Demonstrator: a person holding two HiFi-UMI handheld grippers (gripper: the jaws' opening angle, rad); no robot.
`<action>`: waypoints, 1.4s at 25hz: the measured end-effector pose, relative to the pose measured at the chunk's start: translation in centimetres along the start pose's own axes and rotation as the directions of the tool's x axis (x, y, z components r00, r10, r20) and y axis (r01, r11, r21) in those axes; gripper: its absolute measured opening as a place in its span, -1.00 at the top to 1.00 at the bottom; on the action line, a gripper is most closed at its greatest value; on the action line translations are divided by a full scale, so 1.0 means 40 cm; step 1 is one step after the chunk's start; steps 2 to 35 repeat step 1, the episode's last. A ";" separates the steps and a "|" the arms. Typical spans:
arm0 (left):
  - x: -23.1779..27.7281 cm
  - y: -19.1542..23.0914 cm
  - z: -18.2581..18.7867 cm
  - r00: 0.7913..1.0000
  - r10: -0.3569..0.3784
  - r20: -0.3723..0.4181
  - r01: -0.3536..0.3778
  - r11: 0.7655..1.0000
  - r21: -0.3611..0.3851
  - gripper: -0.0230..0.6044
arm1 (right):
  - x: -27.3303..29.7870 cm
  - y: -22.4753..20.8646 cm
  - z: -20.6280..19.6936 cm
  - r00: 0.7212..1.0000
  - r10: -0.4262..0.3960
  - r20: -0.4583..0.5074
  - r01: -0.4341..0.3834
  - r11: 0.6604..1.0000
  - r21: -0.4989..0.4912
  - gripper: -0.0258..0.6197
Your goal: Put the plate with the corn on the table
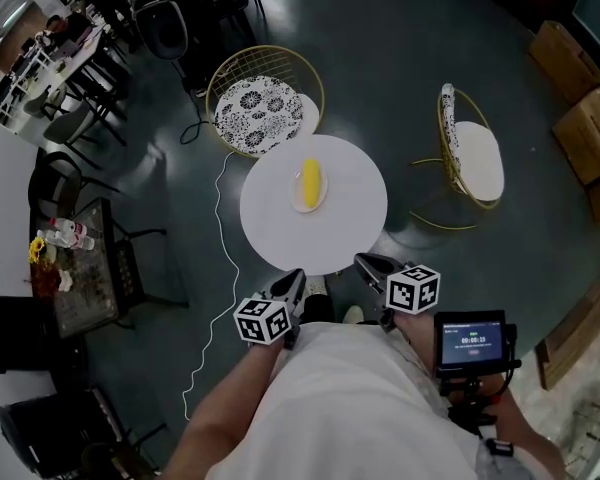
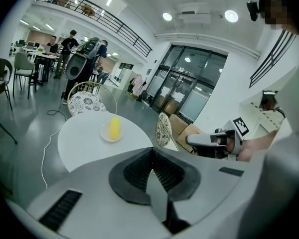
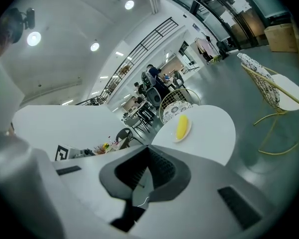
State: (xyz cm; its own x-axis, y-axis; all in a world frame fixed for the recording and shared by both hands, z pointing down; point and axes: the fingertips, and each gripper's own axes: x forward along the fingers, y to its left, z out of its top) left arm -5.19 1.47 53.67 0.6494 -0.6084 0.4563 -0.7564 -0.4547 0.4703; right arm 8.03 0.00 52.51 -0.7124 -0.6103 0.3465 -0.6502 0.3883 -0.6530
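Observation:
A yellow corn cob [image 1: 311, 180] lies on a small white plate [image 1: 310, 209], which rests on the round white table [image 1: 350, 223]. The corn [image 2: 114, 127] and plate [image 2: 105, 136] show far ahead in the left gripper view, as do the corn [image 3: 182, 126] and plate [image 3: 175, 139] in the right gripper view. Both grippers hover close to the person's body, short of the table's near edge. My left gripper [image 1: 298, 276] [image 2: 151, 151] is shut with nothing in it. My right gripper [image 1: 365, 261] [image 3: 148, 148] is also shut and holds nothing.
A gold wire chair with a patterned cushion [image 1: 260, 103] stands behind the table, and a second one [image 1: 472, 158] to its right. A white cable [image 1: 220, 268] runs over the dark floor at left. Cardboard boxes [image 1: 580, 98] sit far right, a dark cluttered table [image 1: 75, 268] far left.

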 end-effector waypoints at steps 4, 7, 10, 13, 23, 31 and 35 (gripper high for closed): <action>0.005 0.004 0.003 1.000 -0.001 0.001 0.001 1.000 -0.004 0.91 | 0.006 -0.003 0.003 1.000 -0.001 0.000 0.001 1.000 0.001 0.90; 0.005 0.004 0.003 1.000 -0.001 0.001 0.001 1.000 -0.004 0.91 | 0.006 -0.003 0.003 1.000 -0.001 0.000 0.001 1.000 0.001 0.90; 0.005 0.004 0.003 1.000 -0.001 0.001 0.001 1.000 -0.004 0.91 | 0.006 -0.003 0.003 1.000 -0.001 0.000 0.001 1.000 0.001 0.90; 0.005 0.004 0.003 1.000 -0.001 0.001 0.001 1.000 -0.004 0.91 | 0.006 -0.003 0.003 1.000 -0.001 0.000 0.001 1.000 0.001 0.90; 0.005 0.004 0.003 1.000 -0.001 0.001 0.001 1.000 -0.004 0.91 | 0.006 -0.003 0.003 1.000 -0.001 0.000 0.001 1.000 0.001 0.90; 0.005 0.004 0.003 1.000 -0.001 0.001 0.001 1.000 -0.004 0.91 | 0.006 -0.003 0.003 1.000 -0.001 0.000 0.001 1.000 0.001 0.90; 0.005 0.004 0.003 1.000 -0.001 0.001 0.001 1.000 -0.004 0.91 | 0.006 -0.003 0.003 1.000 -0.001 0.000 0.001 1.000 0.001 0.90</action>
